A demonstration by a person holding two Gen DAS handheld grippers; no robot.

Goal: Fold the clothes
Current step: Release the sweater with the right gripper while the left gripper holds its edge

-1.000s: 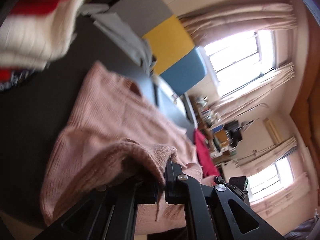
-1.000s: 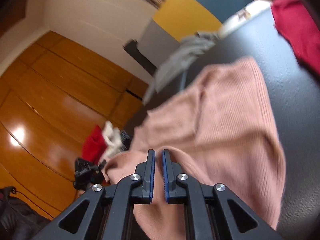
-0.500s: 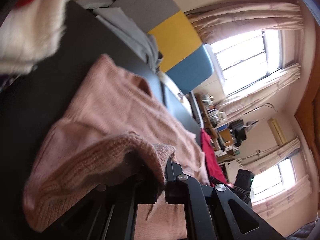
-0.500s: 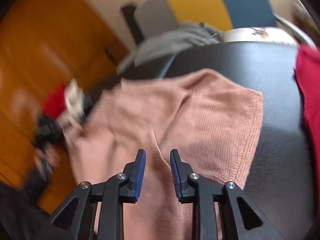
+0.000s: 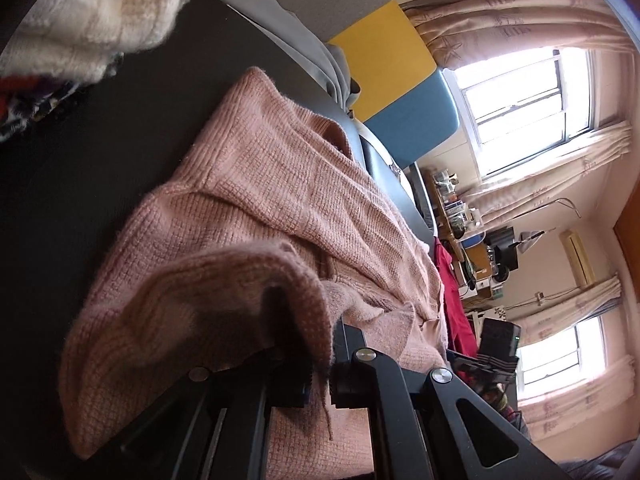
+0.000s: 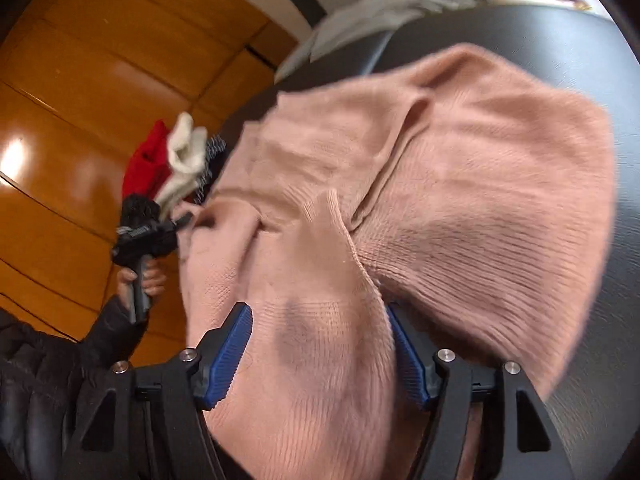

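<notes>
Pinching a fold of the pink knit sweater (image 5: 256, 208), left gripper (image 5: 320, 364) has its jaws clamped tight on the fabric, cloth bunched up and draped over the left finger. Right gripper (image 6: 320, 344) has jaws opening, wide apart, blue pads (image 6: 234, 350) on either side of a strip of the same sweater that lies loose between them, not pressed. Sweater is dusty pink, ribbed knit, fuzzy, with folds and creases across the middle, ribbed hem edge showing in right wrist view. It lies spread on the black counter (image 5: 80, 168), one part lifted at the left gripper. In right wrist view a hand (image 6: 140, 280) in a dark puffy sleeve (image 6: 44, 380) holds the left gripper's handle at the sweater's far left edge. Cream and red clothes pile (image 6: 176, 160) sits on the counter beyond that. Grey garment (image 6: 392, 4) at the counter's far edge, red garment (image 5: 454, 300) past the sweater in left view.
</notes>
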